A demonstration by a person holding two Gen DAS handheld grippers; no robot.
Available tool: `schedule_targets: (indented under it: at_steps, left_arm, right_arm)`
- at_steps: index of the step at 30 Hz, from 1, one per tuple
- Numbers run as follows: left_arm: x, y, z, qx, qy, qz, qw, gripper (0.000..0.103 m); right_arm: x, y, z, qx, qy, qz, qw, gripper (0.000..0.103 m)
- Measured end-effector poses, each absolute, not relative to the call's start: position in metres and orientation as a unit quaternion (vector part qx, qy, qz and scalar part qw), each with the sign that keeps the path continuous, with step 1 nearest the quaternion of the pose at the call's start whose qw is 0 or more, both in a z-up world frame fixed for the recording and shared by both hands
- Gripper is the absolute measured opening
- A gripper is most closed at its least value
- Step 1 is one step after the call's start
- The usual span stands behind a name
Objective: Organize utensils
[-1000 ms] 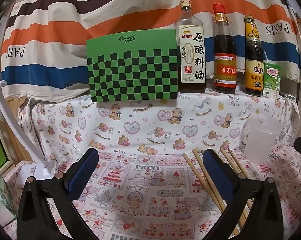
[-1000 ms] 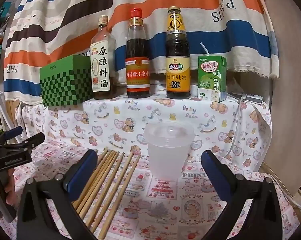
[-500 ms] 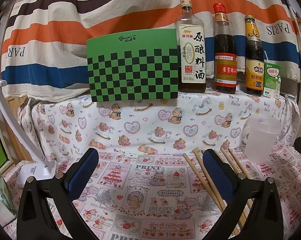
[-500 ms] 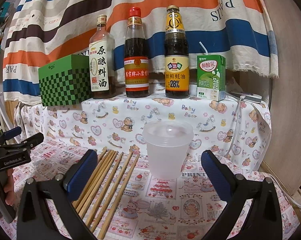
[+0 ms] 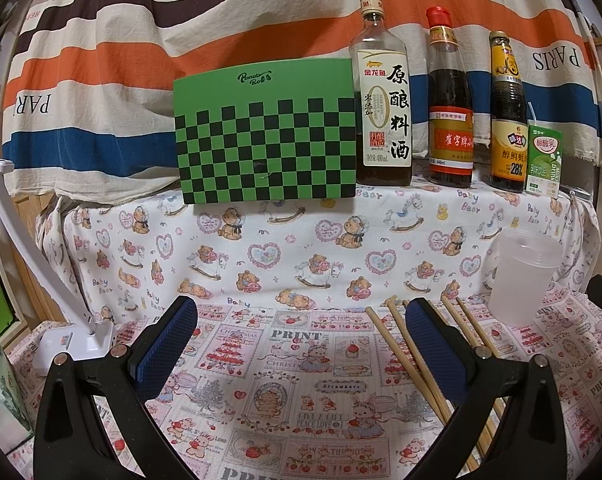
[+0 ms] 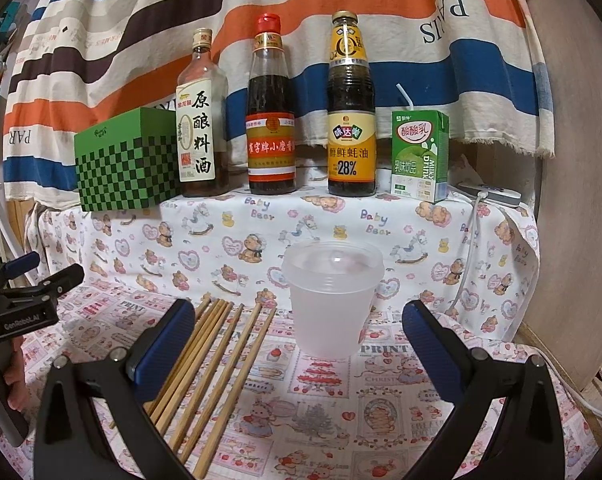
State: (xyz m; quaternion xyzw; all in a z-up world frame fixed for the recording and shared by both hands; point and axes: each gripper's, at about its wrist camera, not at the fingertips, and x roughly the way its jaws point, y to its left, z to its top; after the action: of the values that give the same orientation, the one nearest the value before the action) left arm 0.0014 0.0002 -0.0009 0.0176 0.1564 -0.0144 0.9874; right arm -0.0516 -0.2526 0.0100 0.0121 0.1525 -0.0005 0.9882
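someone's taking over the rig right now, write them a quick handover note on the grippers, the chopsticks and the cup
Left gripper: open, holding nothing, hovering over the printed tablecloth, left of the chopsticks.
Right gripper: open, holding nothing, facing the cup.
Chopsticks: all lying loose on the cloth in a rough row, just left of the cup, tips pointing toward the shelf.
Plastic cup: upright on the cloth and looks empty.
Done: nothing yet; no chopstick is in the cup.
Left: pick up the chopsticks and probably stand them in the cup. The bottles and green checkered box on the back shelf are not involved.
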Motion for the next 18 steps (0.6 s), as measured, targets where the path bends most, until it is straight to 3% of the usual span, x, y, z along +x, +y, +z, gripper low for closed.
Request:
schedule_targets:
  at_steps: [18]
  left_arm:
    - [0.0019,0.0018,-0.0014,0.017,0.159,-0.012,0.987,0.103]
  right_arm:
    - [-0.0529,-0.2484,0.0096,0.007,0.149,0.001,0.989,0.103]
